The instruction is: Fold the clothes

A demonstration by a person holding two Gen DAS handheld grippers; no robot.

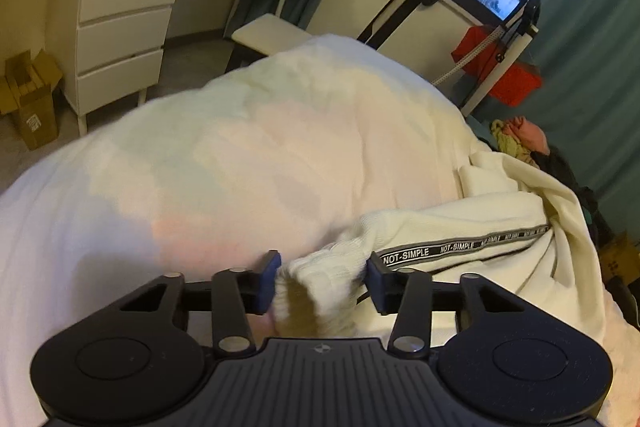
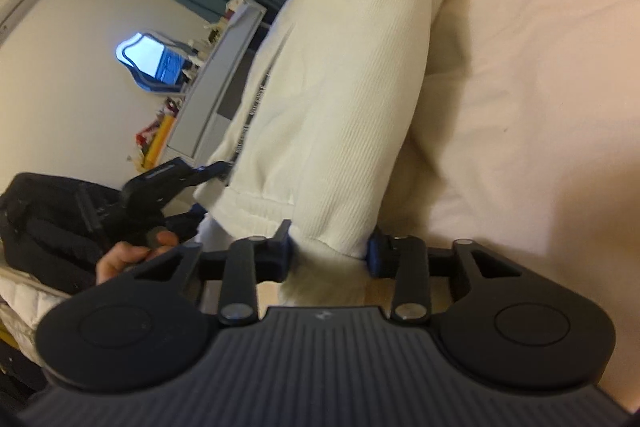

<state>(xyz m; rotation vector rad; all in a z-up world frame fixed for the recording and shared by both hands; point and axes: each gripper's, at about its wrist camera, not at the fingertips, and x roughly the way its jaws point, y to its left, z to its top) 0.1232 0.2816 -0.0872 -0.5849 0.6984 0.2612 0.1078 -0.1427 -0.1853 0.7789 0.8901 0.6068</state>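
Note:
Cream ribbed trousers [image 1: 460, 223] with a black "NOT-SIMPLE" side stripe [image 1: 460, 247] lie on a white bed [image 1: 240, 147]. My left gripper [image 1: 322, 279] is shut on the ribbed cuff [image 1: 320, 279] of one leg, blue pads on either side. In the right wrist view, my right gripper [image 2: 330, 251] is shut on the hem of the other leg [image 2: 340, 107], which hangs lifted above the bed [image 2: 540, 107]. The left gripper [image 2: 192, 183] shows there beside it, holding its cuff.
A white drawer unit [image 1: 120, 35] and desk stand at the left, with cardboard boxes [image 1: 32, 99] on the floor. A stool [image 1: 268, 35], a black stand with a red bag [image 1: 500, 67] and a clothes pile [image 1: 520, 139] are behind the bed.

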